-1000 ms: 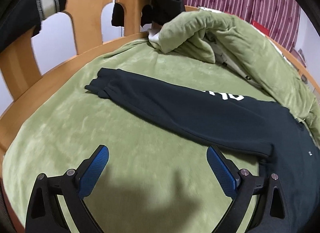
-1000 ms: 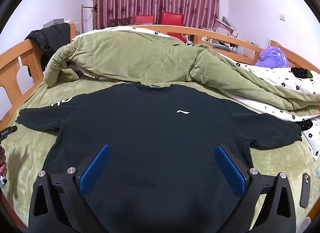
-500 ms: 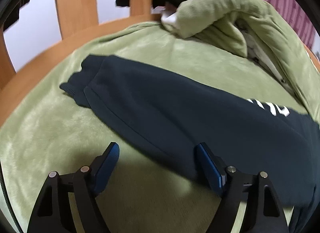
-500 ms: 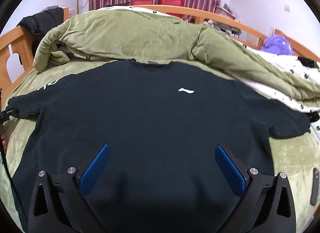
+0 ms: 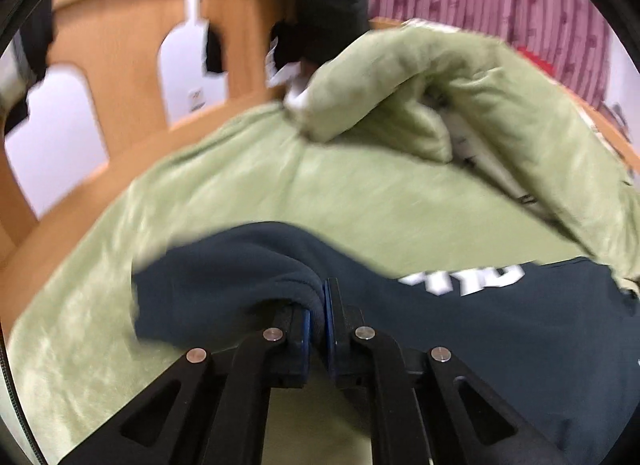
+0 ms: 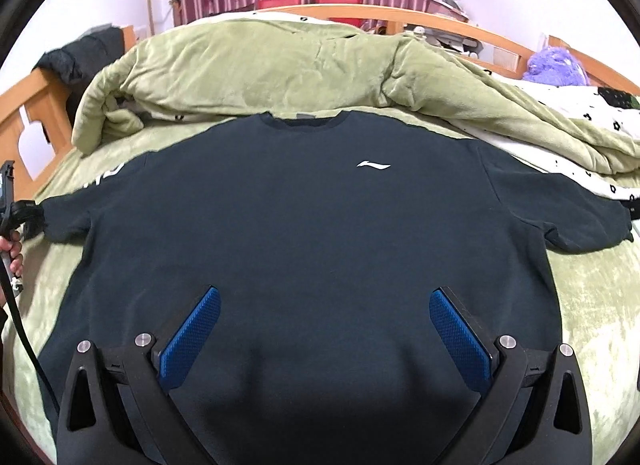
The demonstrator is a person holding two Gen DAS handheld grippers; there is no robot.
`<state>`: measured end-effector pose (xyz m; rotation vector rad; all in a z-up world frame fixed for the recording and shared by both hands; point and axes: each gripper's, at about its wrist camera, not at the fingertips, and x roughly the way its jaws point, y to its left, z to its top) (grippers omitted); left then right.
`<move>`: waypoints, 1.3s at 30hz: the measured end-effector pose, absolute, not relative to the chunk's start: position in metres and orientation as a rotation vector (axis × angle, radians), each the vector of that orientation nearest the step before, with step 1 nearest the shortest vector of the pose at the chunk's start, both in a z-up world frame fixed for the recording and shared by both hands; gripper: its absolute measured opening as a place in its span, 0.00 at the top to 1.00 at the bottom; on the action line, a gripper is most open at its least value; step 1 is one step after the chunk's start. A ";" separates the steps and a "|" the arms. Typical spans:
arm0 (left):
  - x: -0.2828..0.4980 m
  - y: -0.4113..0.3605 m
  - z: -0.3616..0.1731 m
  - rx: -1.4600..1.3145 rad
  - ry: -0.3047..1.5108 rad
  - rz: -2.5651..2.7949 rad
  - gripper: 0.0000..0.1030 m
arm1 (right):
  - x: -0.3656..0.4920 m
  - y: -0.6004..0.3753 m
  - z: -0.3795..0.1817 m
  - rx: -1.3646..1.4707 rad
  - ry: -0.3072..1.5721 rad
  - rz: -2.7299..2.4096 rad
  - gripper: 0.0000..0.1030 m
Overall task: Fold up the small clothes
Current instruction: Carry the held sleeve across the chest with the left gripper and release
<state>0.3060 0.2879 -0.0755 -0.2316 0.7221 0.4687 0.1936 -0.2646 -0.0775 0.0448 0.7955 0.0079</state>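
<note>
The sweatshirt (image 6: 304, 225) lies front-up and flat on the green sheet (image 6: 592, 305), its collar toward the heaped quilt (image 6: 280, 65) and its hem toward the right gripper (image 6: 325, 329). Its long axis runs sleeve to sleeve, across the bed, parallel to the quilt's near edge. A small white logo (image 6: 373, 164) sits on the chest, on the side of the far sleeve (image 6: 560, 217).

The left gripper (image 5: 316, 319) is closed narrow on the near sleeve (image 5: 240, 277), the cloth pinched between its blue pads (image 5: 329, 317) close to the cuff. The sleeve bunches and rises in a hump over the jaws, while the rest of it, with white lettering (image 5: 468, 279), runs away from the cuff toward the body. In the right wrist view this gripper shows only at the frame's edge, at the sleeve's end.

The right gripper hangs wide open over the lower part of the sweatshirt, its pads (image 6: 192, 337) well apart, touching nothing that can be seen.

Beyond the near cuff, bare sheet stretches to the wooden rail (image 5: 120, 45). Between sleeve and quilt there is also an open band of sheet. The collar lies just beside the quilt's edge, and the far sleeve ends near the quilt's white flowered underside (image 6: 560, 169). More sheet shows past the hem corners on both sides
</note>
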 end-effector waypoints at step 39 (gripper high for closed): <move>0.287 -0.060 -0.062 -0.022 0.757 0.080 0.41 | 0.153 -0.321 -0.013 0.243 0.679 0.082 0.00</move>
